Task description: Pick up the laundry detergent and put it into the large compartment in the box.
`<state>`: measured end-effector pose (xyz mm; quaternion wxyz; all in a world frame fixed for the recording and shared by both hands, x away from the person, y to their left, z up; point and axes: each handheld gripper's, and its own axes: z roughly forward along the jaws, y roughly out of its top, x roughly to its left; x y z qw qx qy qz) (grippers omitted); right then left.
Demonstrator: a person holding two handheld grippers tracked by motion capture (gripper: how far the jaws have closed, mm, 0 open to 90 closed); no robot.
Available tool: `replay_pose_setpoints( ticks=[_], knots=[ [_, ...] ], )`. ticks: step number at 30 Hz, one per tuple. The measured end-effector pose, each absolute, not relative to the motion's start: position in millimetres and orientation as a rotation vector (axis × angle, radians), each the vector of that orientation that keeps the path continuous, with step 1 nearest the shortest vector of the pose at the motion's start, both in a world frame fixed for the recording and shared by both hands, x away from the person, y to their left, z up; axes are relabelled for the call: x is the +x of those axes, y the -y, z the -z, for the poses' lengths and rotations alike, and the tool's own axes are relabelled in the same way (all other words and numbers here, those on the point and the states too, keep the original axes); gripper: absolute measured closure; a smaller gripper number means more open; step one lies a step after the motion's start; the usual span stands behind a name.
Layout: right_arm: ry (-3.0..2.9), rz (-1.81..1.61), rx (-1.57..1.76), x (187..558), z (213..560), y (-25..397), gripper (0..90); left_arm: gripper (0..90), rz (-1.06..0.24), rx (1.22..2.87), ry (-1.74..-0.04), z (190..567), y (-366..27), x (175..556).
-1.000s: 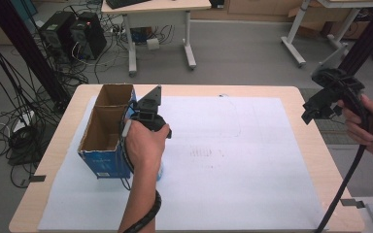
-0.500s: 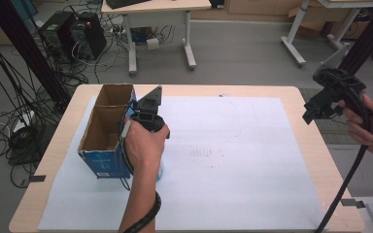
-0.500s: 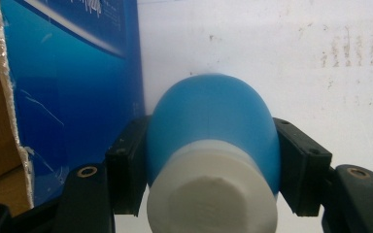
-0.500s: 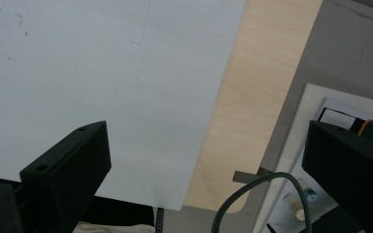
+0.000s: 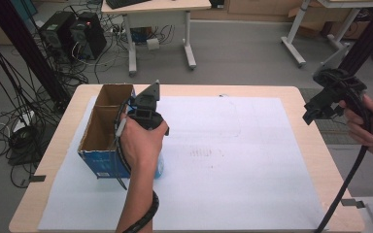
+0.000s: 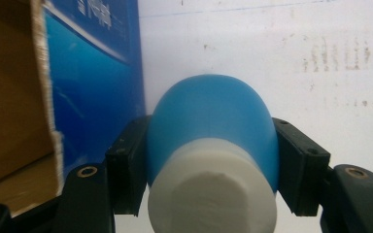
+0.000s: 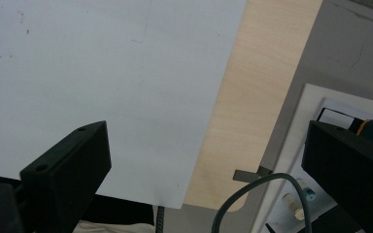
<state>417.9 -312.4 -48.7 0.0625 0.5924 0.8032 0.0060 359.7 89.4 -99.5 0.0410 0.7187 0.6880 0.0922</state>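
Left tool, unmoved, around blue bottle.

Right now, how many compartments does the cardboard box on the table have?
2. The open brown cardboard box with blue sides has a divider: a far compartment near the table's back edge and a near compartment beside the left gripper, shut on a blue bottle.

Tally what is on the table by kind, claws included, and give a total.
Cardboard box: 1
Blue bottle with white cap: 1
White paper sheet: 1
Claws: 2, the left claw shut on the bottle, the right claw open at the table's edge
Total: 5
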Motion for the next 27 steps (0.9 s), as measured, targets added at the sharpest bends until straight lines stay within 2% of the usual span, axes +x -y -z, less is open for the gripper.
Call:
replay_pose_setpoints(
  ticks=[7,15,27],
  knots=[
    [-2.421,-0.013,1.779,415,44,307,3.4,38.3,-0.253,2.207,-2.072,55,-92,358],
    [-2.41,-0.024,1.782,411,39,308,3.4,38.3,-0.264,2.21,-2.025,4,-92,353],
    [-2.401,-0.026,1.787,409,34,310,3.4,38.3,-0.306,2.153,-2.041,-57,-99,350]
  ],
)
